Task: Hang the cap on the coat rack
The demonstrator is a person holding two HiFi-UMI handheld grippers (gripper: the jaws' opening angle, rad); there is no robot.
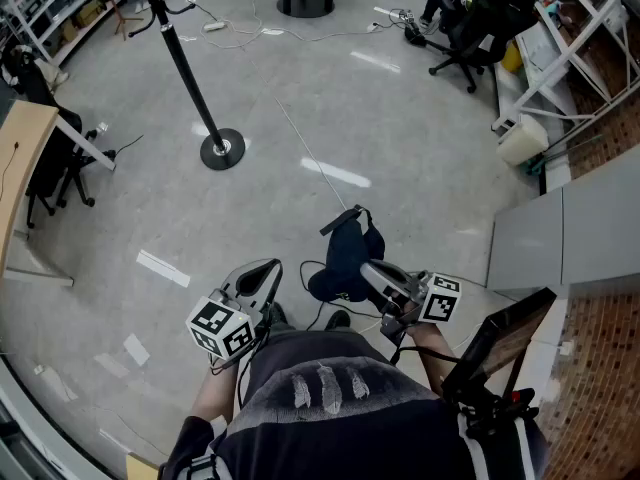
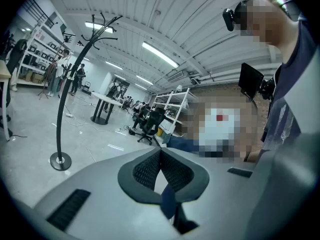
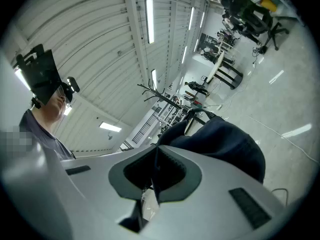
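A person stands on a grey floor (image 1: 400,148) with a gripper in each hand; the right gripper (image 1: 372,271) has its claw pressed together on an edge of the dark navy cap (image 1: 345,258), which hangs from the tips clear of the floor, bulging toward 11 o'clock of that claw in the head view; the right gripper view shows the pads meeting (image 3: 155,156) with the cap (image 3: 225,144) bunched just beyond them at 2 o'clock; the left gripper (image 1: 262,271) is held beside it at 9 o'clock, its claw pressed together on nothing (image 2: 161,153); the black coat rack (image 1: 190,73) stands well apart at 11 o'clock from the cap, its round base (image 1: 222,150) on the floor; a black office chair (image 1: 465,28) sits at 1 o'clock.
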